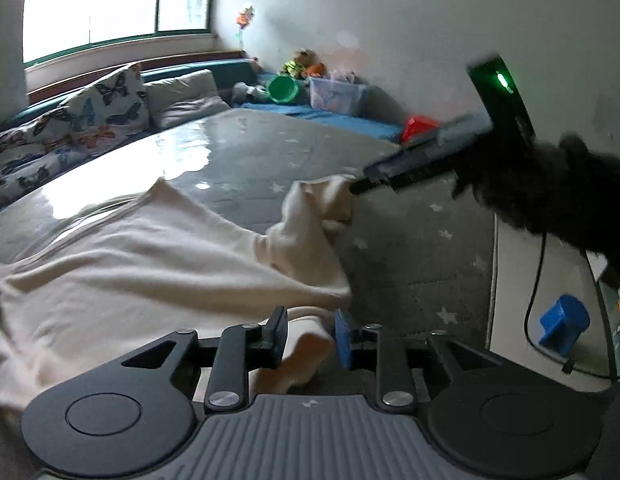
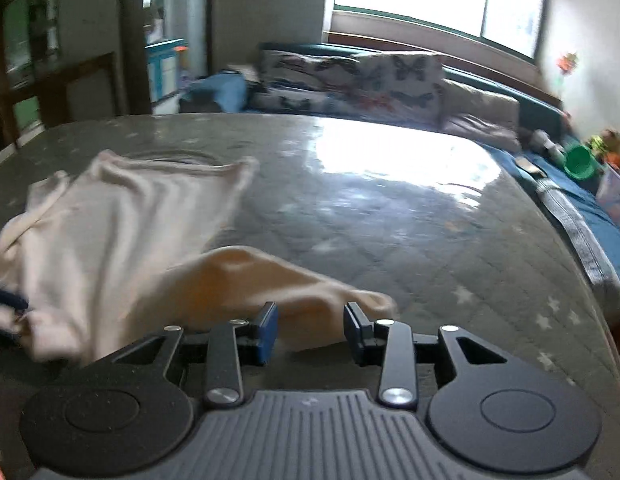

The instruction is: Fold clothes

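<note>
A cream garment point(image 1: 121, 256) lies spread on the grey star-patterned mattress point(image 1: 410, 248). My left gripper point(image 1: 310, 334) has its jaws parted around a bunched cream fold at the garment's near edge. In the left wrist view the right gripper point(image 1: 360, 184) comes in from the right and touches a raised corner of the garment. In the right wrist view my right gripper point(image 2: 310, 330) has its jaws apart with a cream fold point(image 2: 245, 280) lying between and just beyond them. The rest of the garment point(image 2: 109, 216) spreads to the left.
Butterfly-print pillows point(image 1: 69, 120) and a beige cushion point(image 1: 185, 100) line the far side under a window. Toys, a green bucket point(image 1: 283, 88) and a clear bin point(image 1: 336, 94) sit on a blue mat. A blue block point(image 1: 564, 322) and a black cable lie on the floor at right.
</note>
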The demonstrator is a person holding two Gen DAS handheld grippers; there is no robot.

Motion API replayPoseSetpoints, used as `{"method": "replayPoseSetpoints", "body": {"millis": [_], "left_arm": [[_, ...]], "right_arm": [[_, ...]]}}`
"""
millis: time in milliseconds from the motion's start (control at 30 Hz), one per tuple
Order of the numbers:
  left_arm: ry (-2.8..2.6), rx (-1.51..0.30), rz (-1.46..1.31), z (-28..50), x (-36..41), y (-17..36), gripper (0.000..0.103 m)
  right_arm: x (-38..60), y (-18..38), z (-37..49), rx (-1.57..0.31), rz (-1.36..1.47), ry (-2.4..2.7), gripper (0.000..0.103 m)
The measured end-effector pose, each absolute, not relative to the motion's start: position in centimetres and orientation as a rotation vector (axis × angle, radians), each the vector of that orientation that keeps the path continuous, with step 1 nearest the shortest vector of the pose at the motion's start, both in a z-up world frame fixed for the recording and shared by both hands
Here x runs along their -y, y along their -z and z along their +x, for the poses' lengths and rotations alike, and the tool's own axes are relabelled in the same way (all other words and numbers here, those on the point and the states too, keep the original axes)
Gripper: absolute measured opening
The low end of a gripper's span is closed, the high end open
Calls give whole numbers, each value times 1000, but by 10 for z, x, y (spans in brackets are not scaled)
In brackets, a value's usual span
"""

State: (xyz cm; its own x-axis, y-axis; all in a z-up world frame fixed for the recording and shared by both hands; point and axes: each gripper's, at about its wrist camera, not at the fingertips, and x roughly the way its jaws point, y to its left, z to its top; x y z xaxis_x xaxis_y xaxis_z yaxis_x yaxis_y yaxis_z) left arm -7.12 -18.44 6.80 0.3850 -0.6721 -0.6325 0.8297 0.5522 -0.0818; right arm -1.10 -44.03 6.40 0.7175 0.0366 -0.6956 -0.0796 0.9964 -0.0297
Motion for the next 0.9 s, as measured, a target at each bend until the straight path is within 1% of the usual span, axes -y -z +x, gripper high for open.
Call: {"method": "replayPoseSetpoints", "body": {"millis": [67,167,200,267,367,500,567,600,633,667,700,800,900], "left_arm": [[993,-682,287,-70,196,-60,33],[1000,-698,332,-71,208,-48,32],[1000,-706,346,-70,210,-43,24],[1000,-714,364,-70,210,-37,14],[1018,-723,361,-69,207,-36,11],[1029,-709,376,-72,207,-37,12],[1016,-700,369,-73,207,-39,15],[1007,-691,358,-73,207,-42,18],[1000,-681,349,-72,207,-44,20],[997,-670,342,-72,208,-45,26],[995,-661,340,-72,209,-46,28],[997,-671,362,-69,217,-42,28],[997,-690,370,-67,220,-36,26]], "right_arm": [[454,-61,-3,-794,-6,-36,36],[471,-54,4,-803,37,44,36],[479,-53,5,-800,81,58,36],[496,-56,6,-791,200,60,36],[514,-58,12,-783,356,57,36],[529,-42,26,-842,448,75,36],[530,-30,29,-884,450,71,34],[526,-28,29,-893,443,69,25],[521,-29,30,-893,424,64,12],[517,-32,31,-890,401,57,8],[513,-36,33,-879,377,51,7],[502,-67,35,-758,291,30,6],[497,-104,26,-555,221,16,6]]}}
